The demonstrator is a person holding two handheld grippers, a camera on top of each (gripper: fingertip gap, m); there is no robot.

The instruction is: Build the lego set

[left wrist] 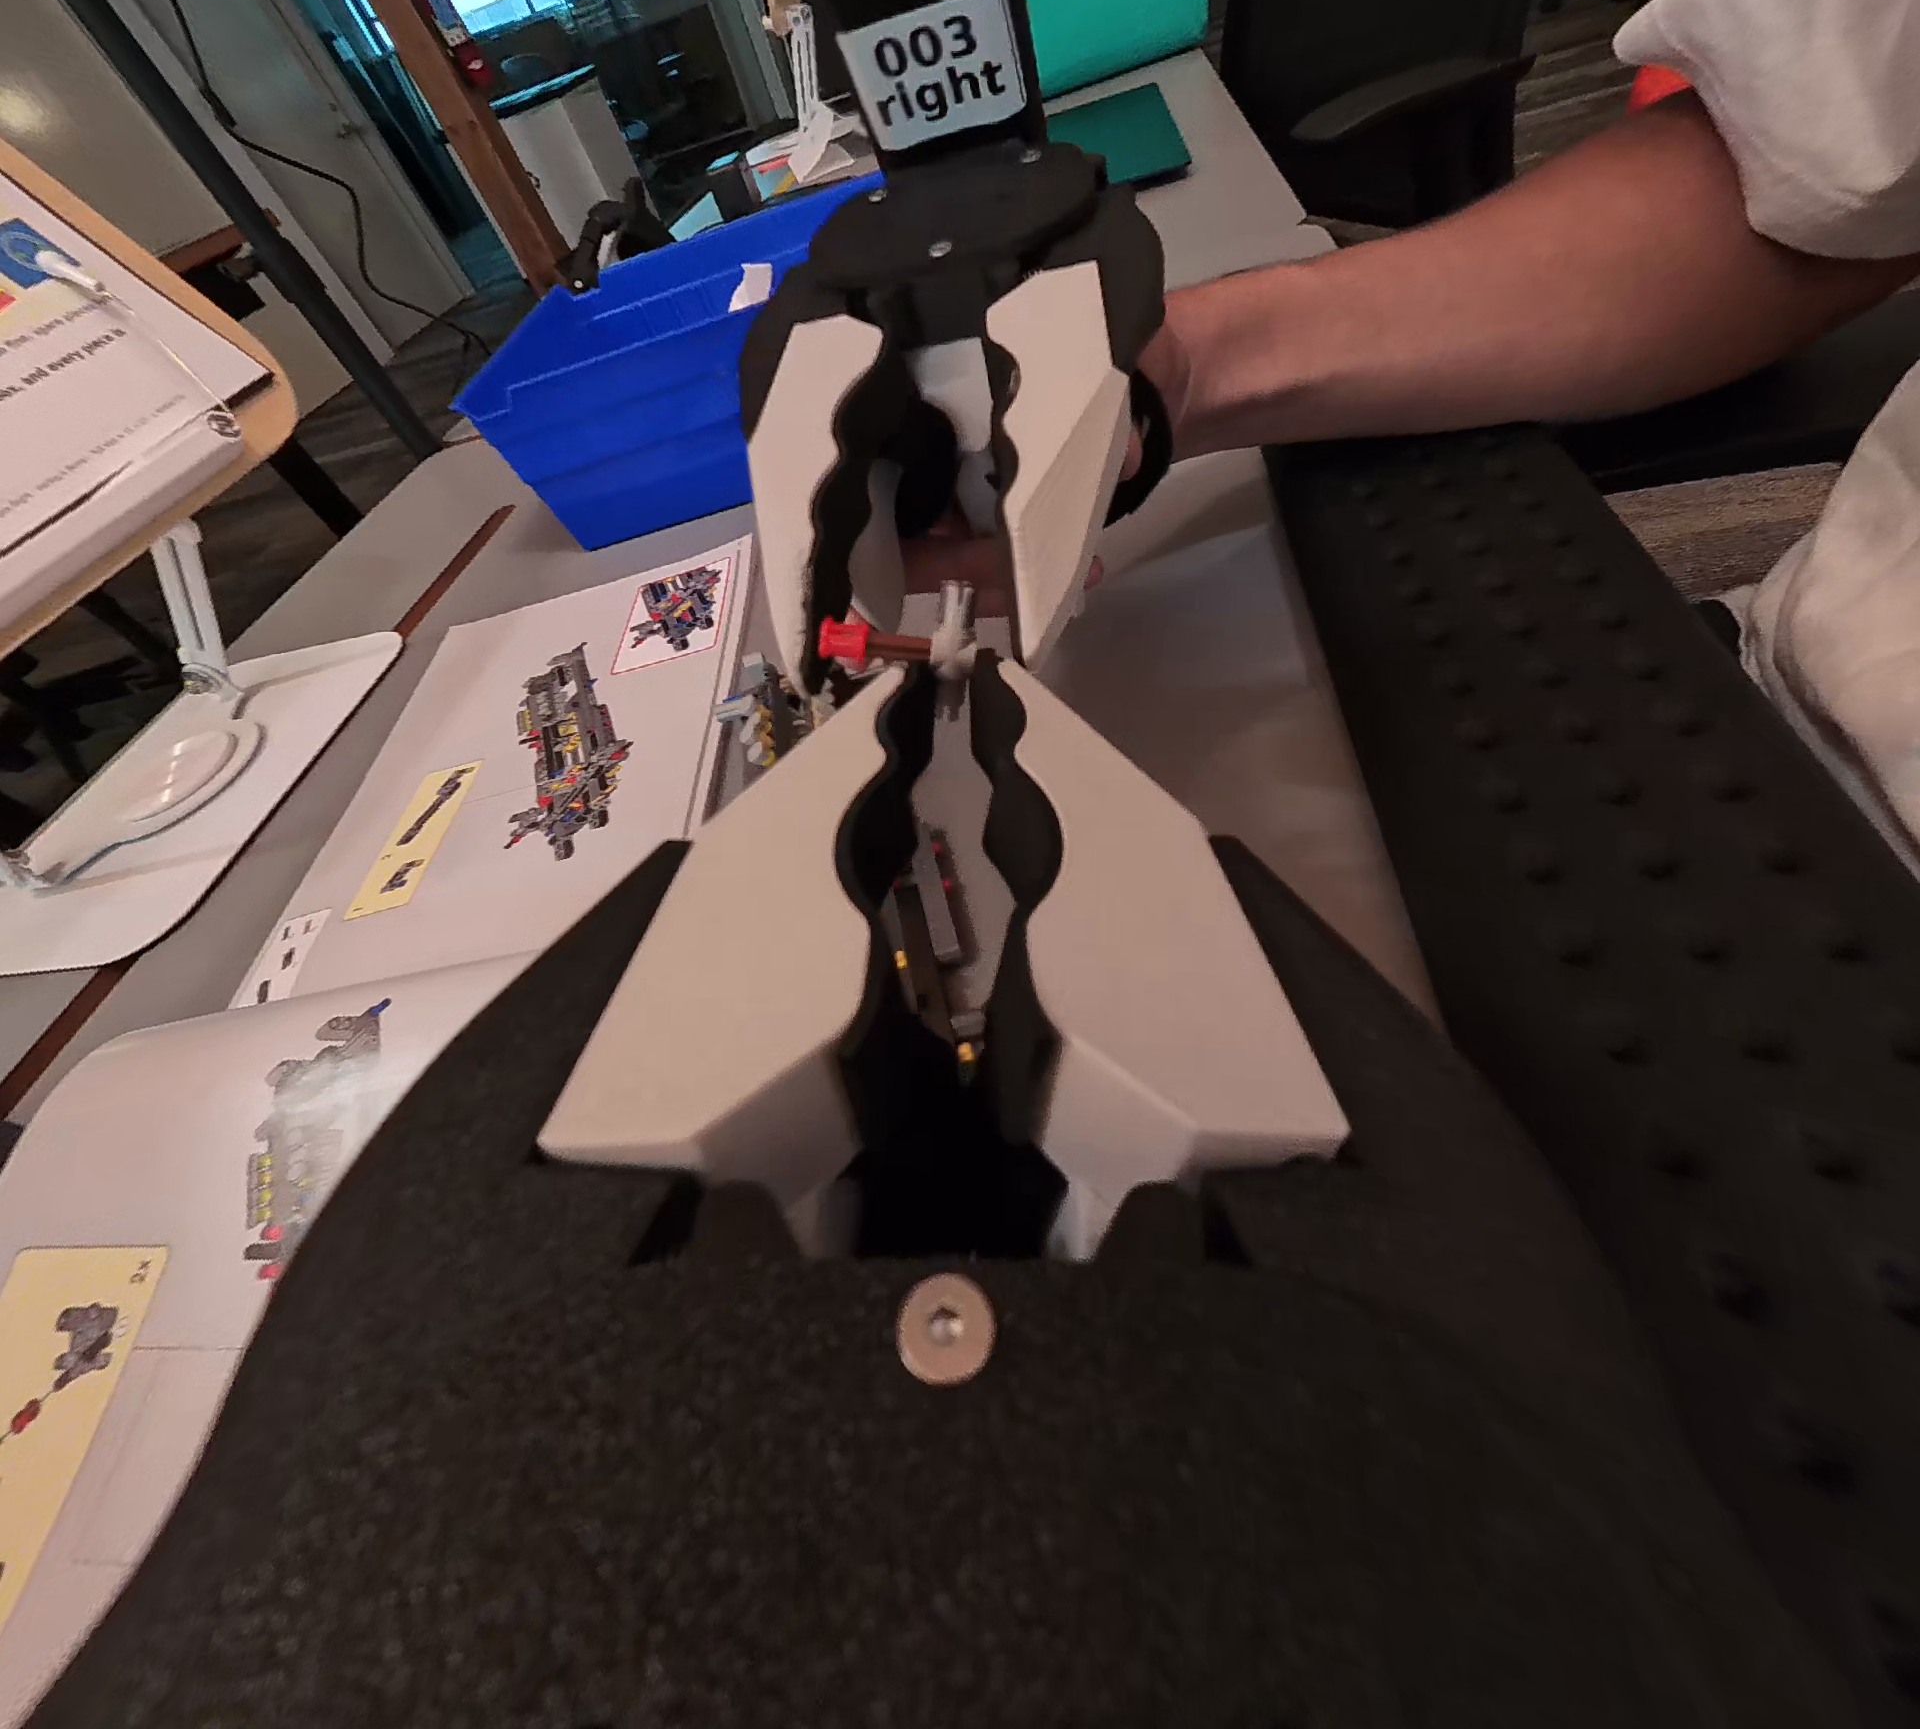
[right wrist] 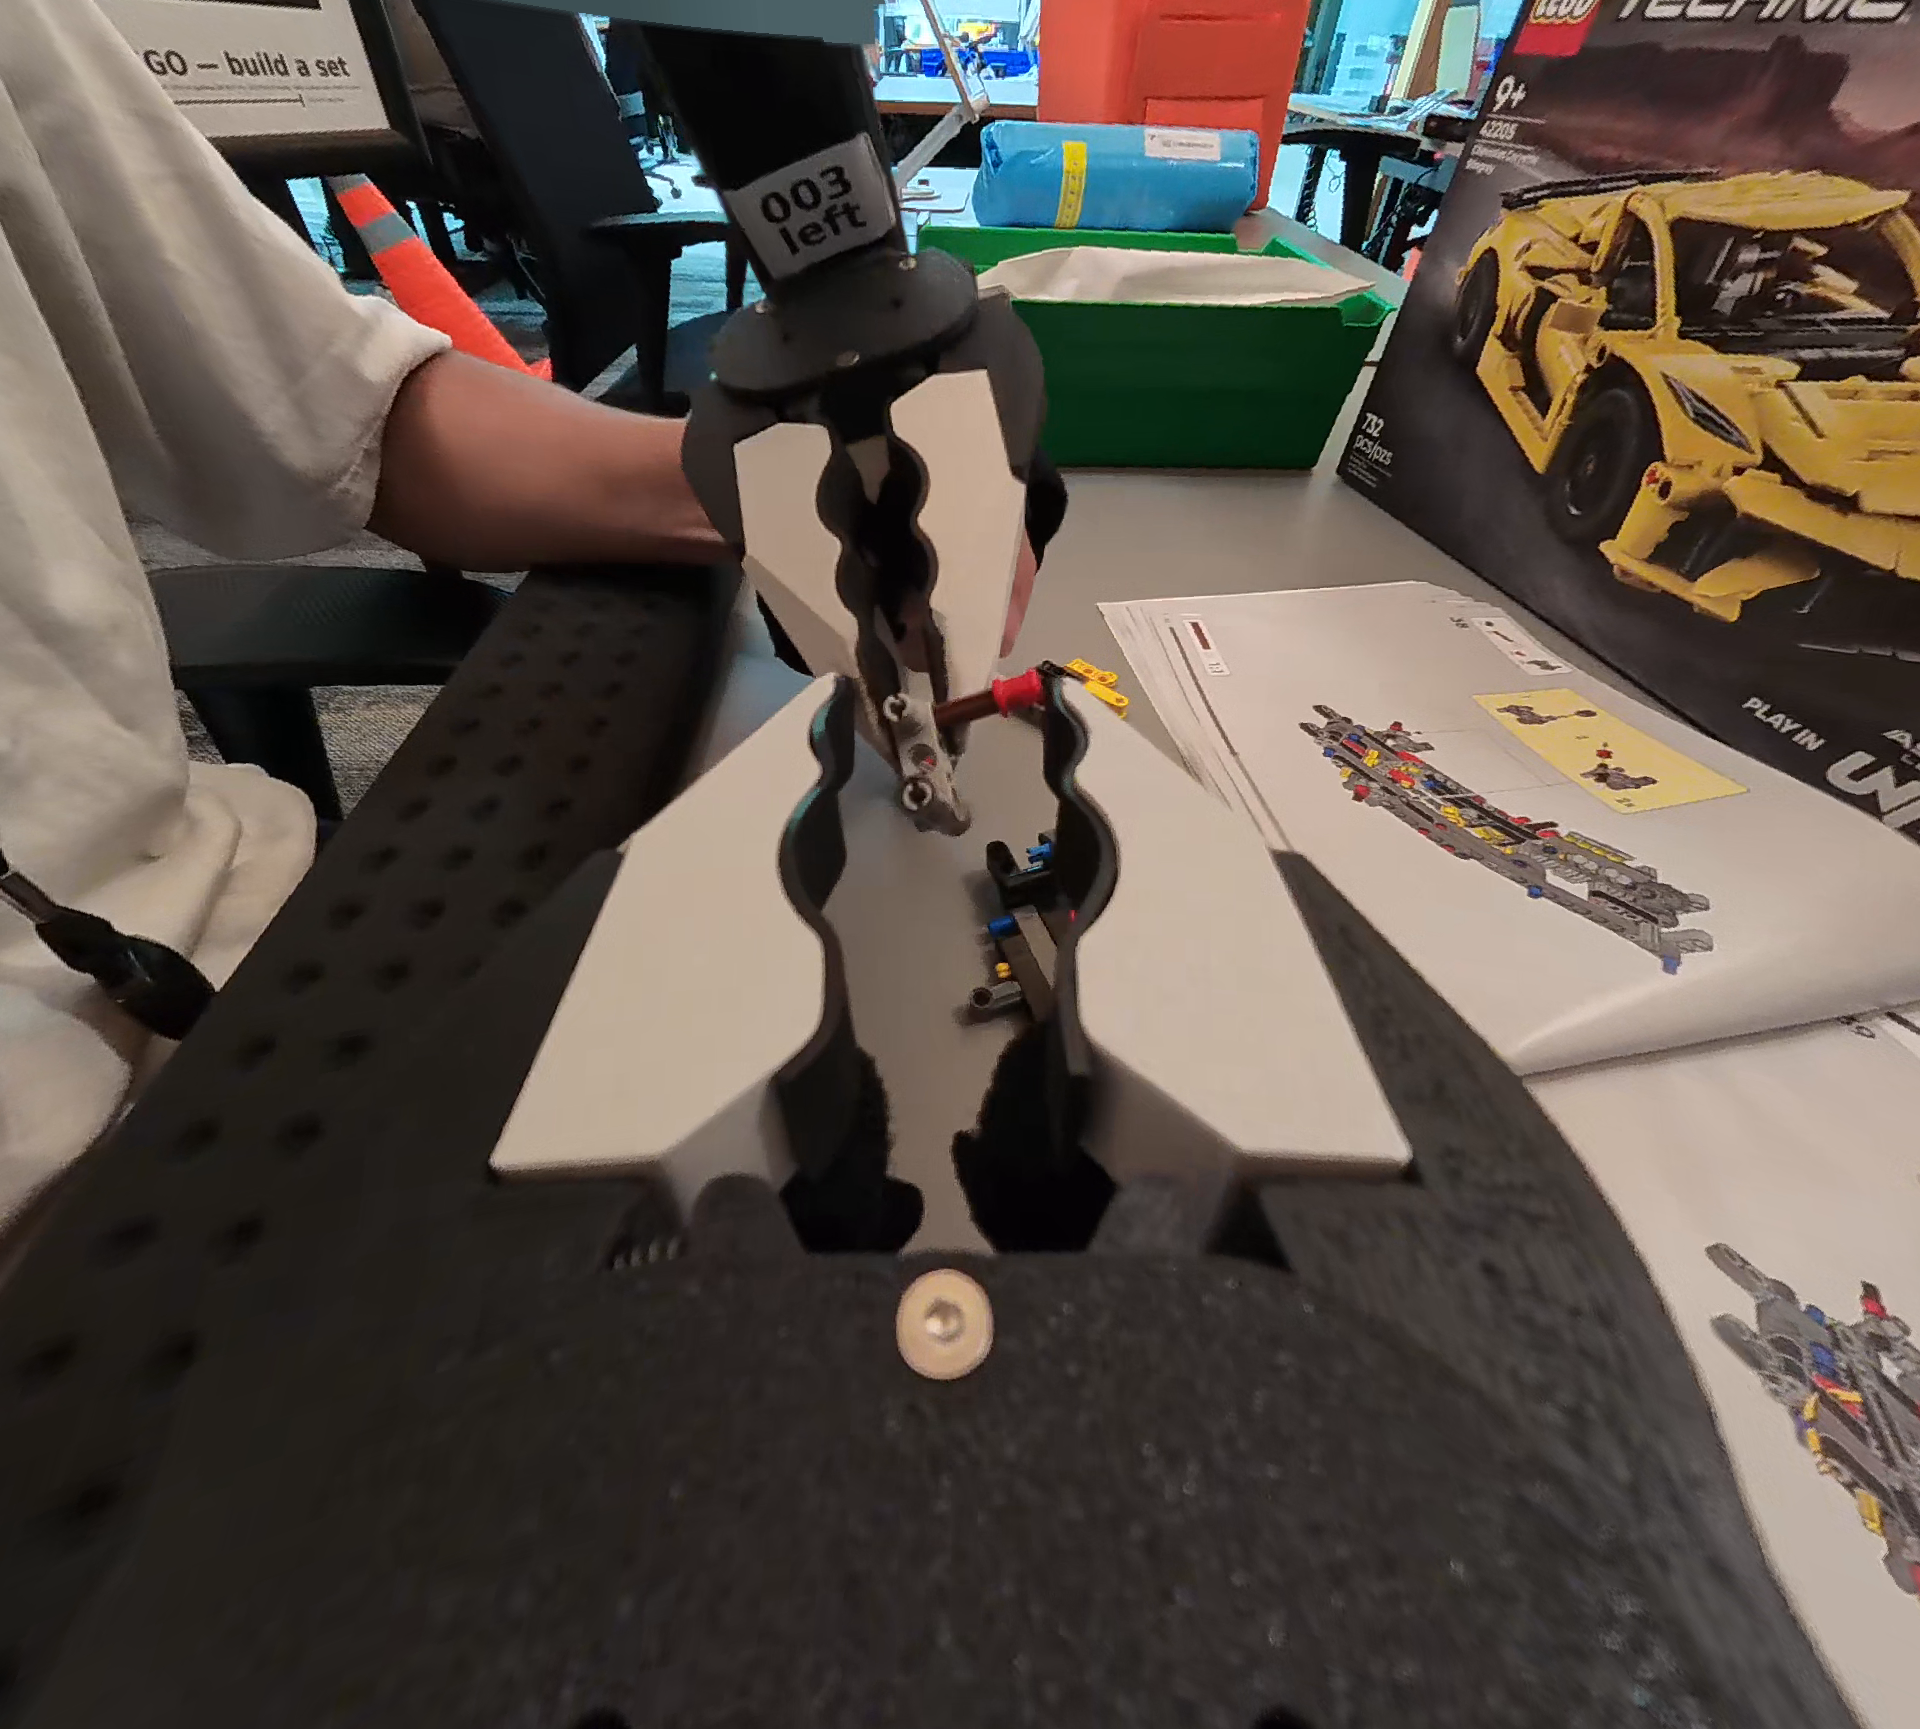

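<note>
The left gripper (right wrist: 914, 723) is clamped on a small grey beam (right wrist: 925, 760), whose lower end sticks out below the fingertips. A brown axle (right wrist: 961, 709) runs sideways from that beam to a red bush (right wrist: 1016, 692). The right gripper (left wrist: 914, 640) has its fingers apart around this axle; the red bush lies against one pad, and whether the other pad touches the beam cannot be made out.

Below the beam, on the grey table (right wrist: 1143, 536), lies a dark partly built frame (right wrist: 1023, 931) with blue and yellow pins; the right gripper's finger hides most of it. Just beyond the red bush a small yellow piece (right wrist: 1101, 682) rests on the table, partly covered.

Beside the frame the open instruction booklet (right wrist: 1455, 806) is spread out, its near page cut off by the picture's edge. Beyond the booklet stands the set's box (right wrist: 1683, 329), cropped at the right. Farther from the beam sit a green bin (right wrist: 1195, 370) and a blue bin (left wrist: 623, 401). A person's forearm (left wrist: 1455, 297) reaches in behind the right gripper.
</note>
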